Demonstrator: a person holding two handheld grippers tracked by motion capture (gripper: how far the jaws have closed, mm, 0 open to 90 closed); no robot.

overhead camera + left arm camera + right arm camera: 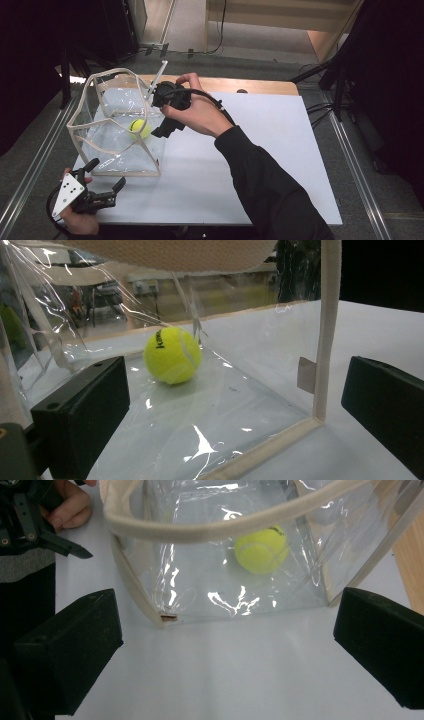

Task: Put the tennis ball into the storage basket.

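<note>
The ball [139, 128] lies on the floor of the clear bag [107, 145] on the surface [260, 150]. The right hand-held gripper [167, 114], released and empty, hangs beside the bag. The left hand-held gripper [102, 192] is also released, near the bag's corner. The right one should probably withdraw without snagging the rim.

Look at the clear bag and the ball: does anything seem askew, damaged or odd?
Nothing is damaged. The ball sits inside the clear bag, which stands on the table. The bag's plastic walls are creased and its top rim sags unevenly.
</note>
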